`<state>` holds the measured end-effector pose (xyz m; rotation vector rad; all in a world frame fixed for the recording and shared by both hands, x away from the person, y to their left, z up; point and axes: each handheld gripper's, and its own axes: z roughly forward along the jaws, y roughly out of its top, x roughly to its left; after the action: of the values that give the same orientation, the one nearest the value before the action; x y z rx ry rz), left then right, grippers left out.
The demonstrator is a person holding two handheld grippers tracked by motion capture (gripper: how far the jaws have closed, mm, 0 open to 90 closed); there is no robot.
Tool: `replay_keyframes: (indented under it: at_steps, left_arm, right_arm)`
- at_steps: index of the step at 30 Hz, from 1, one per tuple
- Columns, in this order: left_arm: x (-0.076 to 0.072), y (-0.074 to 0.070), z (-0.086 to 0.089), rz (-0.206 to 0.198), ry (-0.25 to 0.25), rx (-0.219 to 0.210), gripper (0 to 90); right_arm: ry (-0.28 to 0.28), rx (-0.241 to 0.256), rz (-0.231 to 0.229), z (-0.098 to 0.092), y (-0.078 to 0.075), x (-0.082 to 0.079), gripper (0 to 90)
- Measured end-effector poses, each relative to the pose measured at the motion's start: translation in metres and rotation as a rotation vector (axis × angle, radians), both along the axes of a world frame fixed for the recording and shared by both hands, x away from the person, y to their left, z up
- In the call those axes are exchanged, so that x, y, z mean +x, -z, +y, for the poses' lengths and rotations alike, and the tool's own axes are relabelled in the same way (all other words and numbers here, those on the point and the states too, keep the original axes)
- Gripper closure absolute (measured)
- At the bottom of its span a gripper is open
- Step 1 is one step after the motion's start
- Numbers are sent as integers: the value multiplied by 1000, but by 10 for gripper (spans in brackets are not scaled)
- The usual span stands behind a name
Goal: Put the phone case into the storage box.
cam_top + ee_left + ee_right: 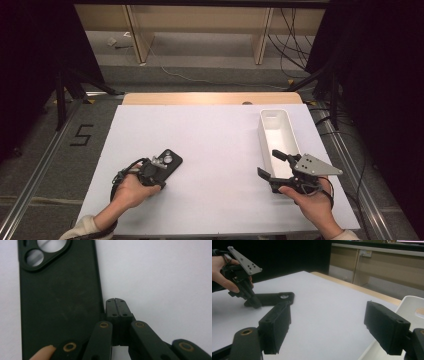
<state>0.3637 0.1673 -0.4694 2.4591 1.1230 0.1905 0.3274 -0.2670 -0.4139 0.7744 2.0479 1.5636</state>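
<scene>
left claw (116, 307): jaws pressed together, holding nothing, tip touching the long edge of the phone case (60, 305) | phone case: flat on the worktop (215, 145), camera end away from me, I judge my left hand nearer | right claw (272, 164): wide, empty, beside the white bin (276, 131)

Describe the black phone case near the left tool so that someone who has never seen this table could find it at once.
Start at the white table sheet and look to its near left part, where the left tool comes down. The flat black rectangular phone case lies there beside the shut tool tips. It has round camera cut-outs at its far end, unlike the long white plastic bin at the right.
</scene>
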Motion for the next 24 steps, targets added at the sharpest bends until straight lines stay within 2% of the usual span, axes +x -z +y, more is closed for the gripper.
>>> replay_keyframes:
  at_steps: [9,13,17,19,22,23,24]
  left_arm:
    - [-1,0,8,4,-12,4,900]
    - [-1,0,8,6,-6,3,899]
    - [-1,-5,8,-22,11,-14,872]
    - [0,-10,8,-41,15,-44,811]
    - [2,-18,8,-99,14,-51,662]
    - [3,-19,9,-114,5,-54,586]
    - [5,-21,9,-134,5,-55,464]
  right_arm:
    - [-4,1,-7,0,0,0,228]
    - [-10,4,-26,0,-1,0,227]
    - [-13,1,-27,0,-1,0,226]
    - [-14,1,-28,0,-1,0,227]
    - [-14,-2,-24,0,-1,0,226]
    - [-15,-2,-24,0,-1,0,225]
    - [-17,2,-28,0,-1,0,225]
